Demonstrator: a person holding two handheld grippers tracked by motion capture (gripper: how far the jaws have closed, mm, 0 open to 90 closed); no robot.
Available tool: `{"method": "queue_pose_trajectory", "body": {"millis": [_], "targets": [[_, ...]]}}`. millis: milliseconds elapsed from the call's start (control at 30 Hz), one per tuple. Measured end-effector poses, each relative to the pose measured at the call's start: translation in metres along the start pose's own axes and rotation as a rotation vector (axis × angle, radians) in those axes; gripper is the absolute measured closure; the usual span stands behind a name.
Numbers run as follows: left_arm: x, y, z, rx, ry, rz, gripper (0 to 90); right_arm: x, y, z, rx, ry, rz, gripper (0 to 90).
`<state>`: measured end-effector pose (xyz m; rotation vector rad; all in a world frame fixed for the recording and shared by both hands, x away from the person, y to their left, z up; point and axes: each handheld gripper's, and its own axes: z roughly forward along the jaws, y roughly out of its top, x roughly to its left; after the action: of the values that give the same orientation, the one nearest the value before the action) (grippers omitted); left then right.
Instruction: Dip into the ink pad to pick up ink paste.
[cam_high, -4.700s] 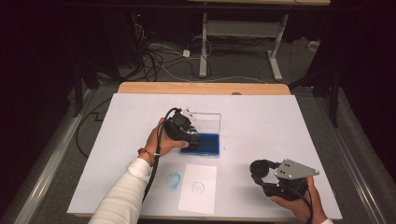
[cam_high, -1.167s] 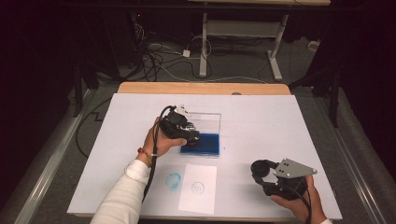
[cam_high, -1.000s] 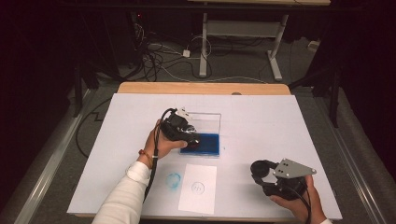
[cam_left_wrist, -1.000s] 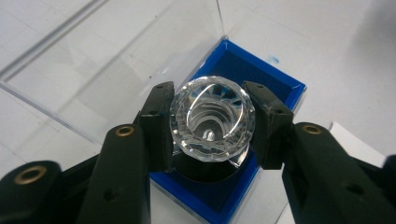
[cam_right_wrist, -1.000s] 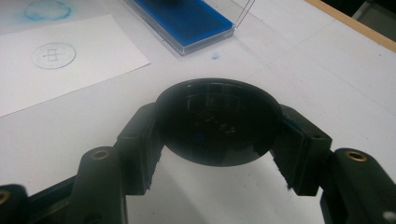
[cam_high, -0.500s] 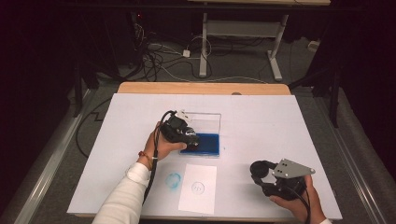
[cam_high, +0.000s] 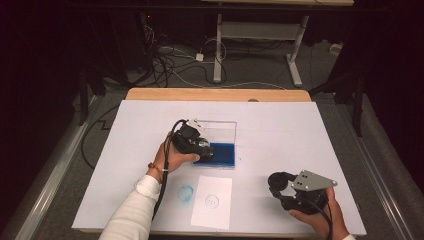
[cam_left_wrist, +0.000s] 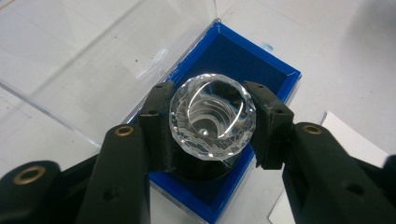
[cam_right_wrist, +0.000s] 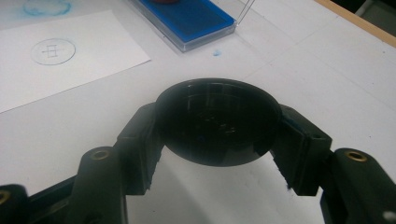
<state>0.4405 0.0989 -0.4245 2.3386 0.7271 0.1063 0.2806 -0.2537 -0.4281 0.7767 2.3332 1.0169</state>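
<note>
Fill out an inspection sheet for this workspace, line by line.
Surface: white table, faint blue smudge near the front.
Job's things: faceted clear stamp over the blue ink pad in its open clear case; paper sheet bearing a round print; black cap.
Clutter: nothing seen.
Grippers: left tool shut on the stamp; right tool shut on the cap.
Cables: loose tangle on the floor behind.
Surroundings: dark room, desk frame beyond.
</note>
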Motion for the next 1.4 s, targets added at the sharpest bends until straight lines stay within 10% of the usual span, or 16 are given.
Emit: {"method": "queue_pose_trajectory", "body": {"millis": [1400], "targets": [[-0.0042, -0.0009, 0.0009, -0.007, 0.036, 0.020, 54.7, -0.0015, -0.0005, -0.0007, -0.011, 0.014, 0.017, 38.9]]}}
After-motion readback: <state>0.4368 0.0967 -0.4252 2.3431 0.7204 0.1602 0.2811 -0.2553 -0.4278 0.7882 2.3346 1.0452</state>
